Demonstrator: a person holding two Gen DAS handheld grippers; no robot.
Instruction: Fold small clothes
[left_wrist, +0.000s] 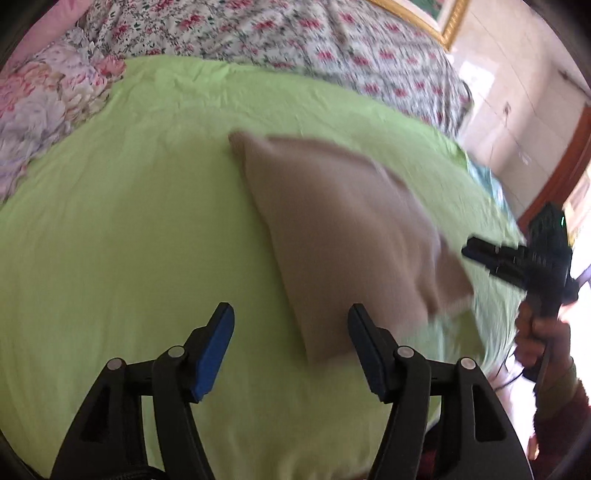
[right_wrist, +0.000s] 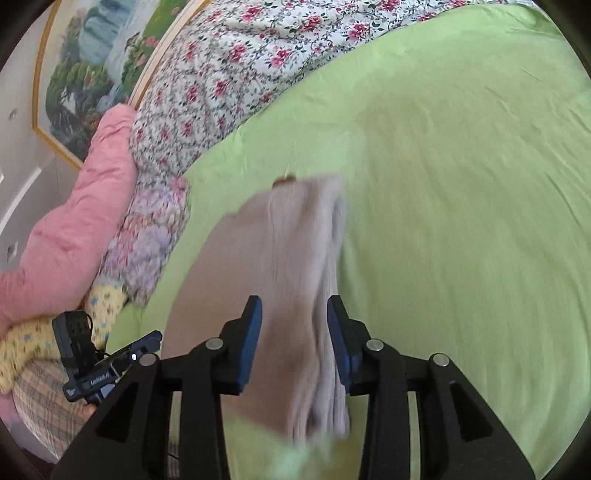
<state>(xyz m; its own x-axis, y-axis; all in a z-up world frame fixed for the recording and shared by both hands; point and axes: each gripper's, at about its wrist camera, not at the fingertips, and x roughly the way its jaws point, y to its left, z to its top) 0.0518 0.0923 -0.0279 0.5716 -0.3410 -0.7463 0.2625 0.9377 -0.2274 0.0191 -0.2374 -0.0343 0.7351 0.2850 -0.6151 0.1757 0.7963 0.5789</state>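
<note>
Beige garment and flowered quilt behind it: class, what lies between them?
Only bare green sheet separates the beige garment from the flowered quilt in the left wrist view; the right wrist view shows the same.

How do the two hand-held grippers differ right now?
The left hand-held gripper has its jaws spread wide with only green sheet between them, the beige garment lying just beside it. The right hand-held gripper has narrower jaws, with the beige garment lying between them. Whether its pads touch the cloth is blurred. Both have black arms and blue pads.
</note>
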